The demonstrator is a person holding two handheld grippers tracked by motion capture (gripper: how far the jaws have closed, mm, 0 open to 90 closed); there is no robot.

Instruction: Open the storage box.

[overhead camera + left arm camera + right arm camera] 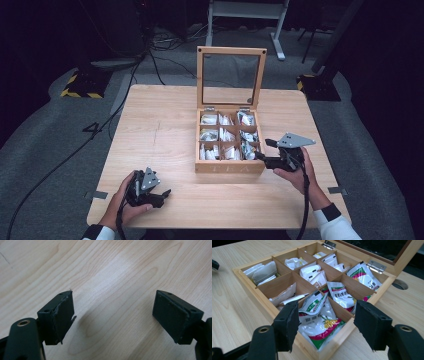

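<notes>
The right gripper [324, 322] has its jaws spread wide and grips nothing; in its own view they straddle the near corner of the wooden tea box [244, 273], directly over the closest compartment. That placing reads as a lineup for a pick: the gap between the pads frames the sachet with green and red print [322, 325] lying on top there. In the high view this gripper [263, 150] sits at about 3 o'clock of the box's front corner, the hand [295, 172] angled inward so the jaws point at the box.

The left gripper [113, 315] is also spread open and empty, its pads above bare table top [112, 270]. In the high view it [162, 194] rests low near the 7 o'clock edge of the table [150, 125], well apart from the box, which suggests it is parked out of the way.

The box [229, 167] stands slightly right of the table's centre, its glass-paned lid [231, 77] raised upright at 12 o'clock on two metal hinges [375, 265], leaving all compartments reachable. It is a three-by-three grid. The near-side cells hold glossy printed sachets; the middle ones hold white packets with black marks [313, 273]; the left-hand cells hold plain paper tea-bag envelopes [263, 271]. Every cell seems to hold something.
</notes>
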